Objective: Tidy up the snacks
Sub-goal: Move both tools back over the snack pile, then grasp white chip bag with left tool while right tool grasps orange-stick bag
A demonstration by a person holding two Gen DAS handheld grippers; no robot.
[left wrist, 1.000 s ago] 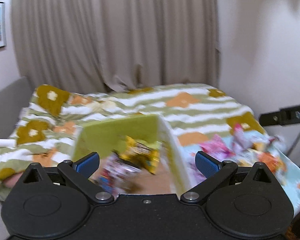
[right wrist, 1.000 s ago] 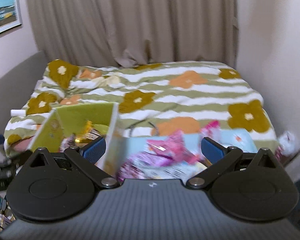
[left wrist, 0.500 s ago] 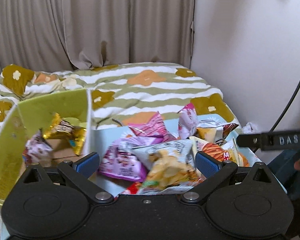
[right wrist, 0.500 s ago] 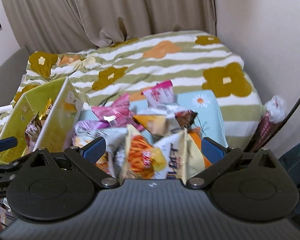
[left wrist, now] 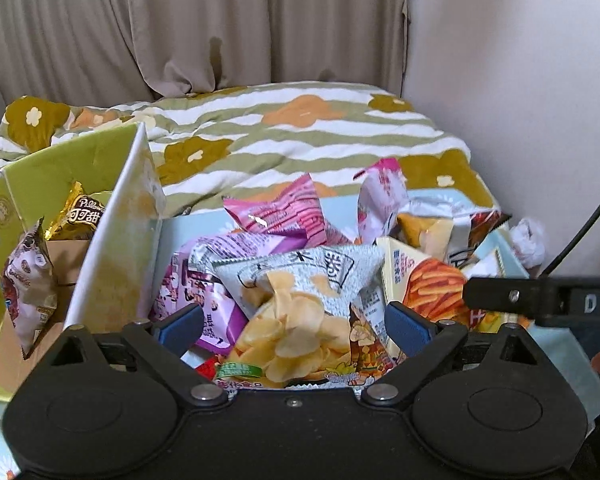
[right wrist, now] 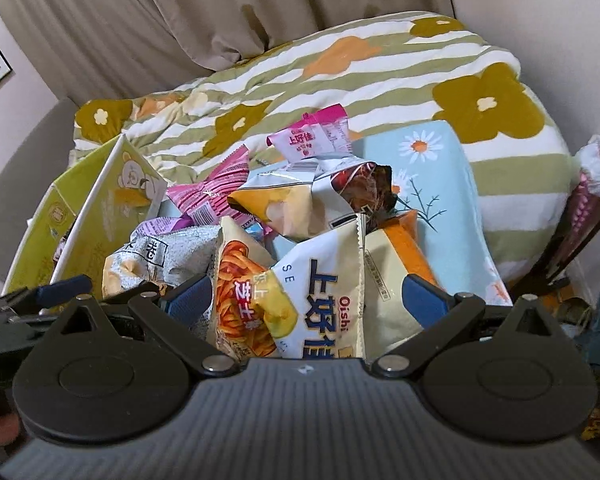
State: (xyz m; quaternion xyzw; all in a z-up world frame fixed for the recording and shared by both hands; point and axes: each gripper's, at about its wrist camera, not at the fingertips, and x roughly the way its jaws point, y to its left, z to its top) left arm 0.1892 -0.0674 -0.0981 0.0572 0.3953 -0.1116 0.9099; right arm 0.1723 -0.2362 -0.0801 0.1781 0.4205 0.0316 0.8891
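Two grippers are hanging over a big heap of snack bags, and neither has grabbed anything. The left gripper (left wrist: 294, 326) has its fingers spread wide, with a grey chip bag (left wrist: 300, 300) sitting right between the blue pads (left wrist: 178, 326), not pinched. The right gripper (right wrist: 306, 298) is wide apart too, and a white Oishi bag (right wrist: 320, 300) fills the gap, with an orange noodle-snack bag (right wrist: 238, 284) just at its 9 o'clock. From the right wrist view the heap runs up toward 12 o'clock: a yellow-and-silver bag (right wrist: 288, 196), a dark brown bag (right wrist: 370, 192) touching it, a small pink bag (right wrist: 312, 136) on top, and a pink striped bag (right wrist: 216, 188) at about 10 o'clock. It all lies on a light blue daisy cloth (right wrist: 432, 156) spread over a striped flower blanket (right wrist: 340, 76). In the left wrist view a purple bag (left wrist: 204, 280) sits at 10 o'clock of the chip bag, and a green cardboard box (left wrist: 76, 160) stands at 9 o'clock of the heap, just beside it. Inside are a gold bag (left wrist: 80, 212) and a whitish bag (left wrist: 30, 276) leaning upright. Curtains (left wrist: 204, 20) hang behind the bed.
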